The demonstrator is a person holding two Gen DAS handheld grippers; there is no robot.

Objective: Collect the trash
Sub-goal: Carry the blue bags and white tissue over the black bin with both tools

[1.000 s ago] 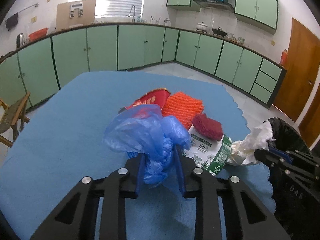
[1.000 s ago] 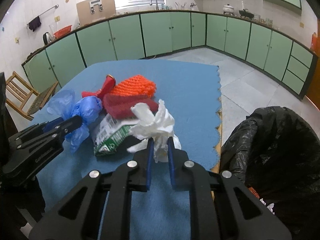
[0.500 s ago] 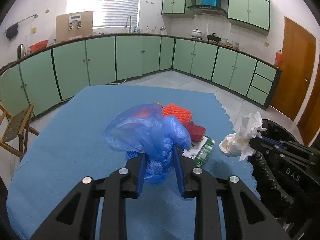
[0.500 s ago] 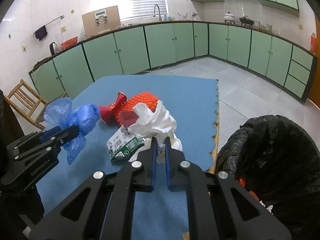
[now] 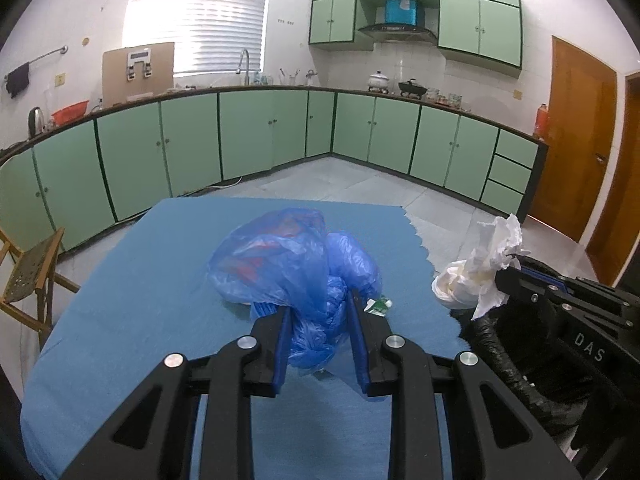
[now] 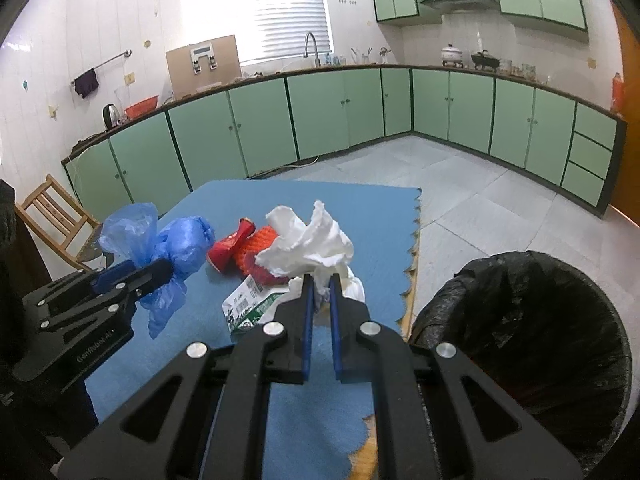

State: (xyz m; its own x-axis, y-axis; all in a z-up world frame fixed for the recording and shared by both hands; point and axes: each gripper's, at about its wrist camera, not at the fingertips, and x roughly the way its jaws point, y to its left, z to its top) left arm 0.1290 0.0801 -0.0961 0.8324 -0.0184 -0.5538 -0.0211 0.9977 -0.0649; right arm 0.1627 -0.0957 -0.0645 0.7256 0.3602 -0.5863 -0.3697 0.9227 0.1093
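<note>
My left gripper (image 5: 318, 306) is shut on a crumpled blue plastic bag (image 5: 296, 268), held above the blue tablecloth (image 5: 140, 320). My right gripper (image 6: 320, 284) is shut on a wad of white tissue (image 6: 308, 242), lifted over the table's right edge. In the left wrist view the tissue (image 5: 480, 268) hangs beside the black-lined trash bin (image 5: 520, 360). From the right wrist view the blue bag (image 6: 168, 244) shows in the left gripper (image 6: 160, 270). On the table lie a red wrapper (image 6: 228, 250), an orange net (image 6: 252, 248) and a green-white carton (image 6: 250, 306).
The trash bin (image 6: 520, 320) stands off the table's right edge, its mouth open. A wooden chair (image 6: 56, 216) stands left of the table. Green cabinets (image 5: 260, 132) line the far walls, across a tiled floor (image 6: 480, 200).
Both grippers have risen with their loads. The trash left on the table now looks smaller and lower in view, and the blue bag hides most of it from the left wrist.
</note>
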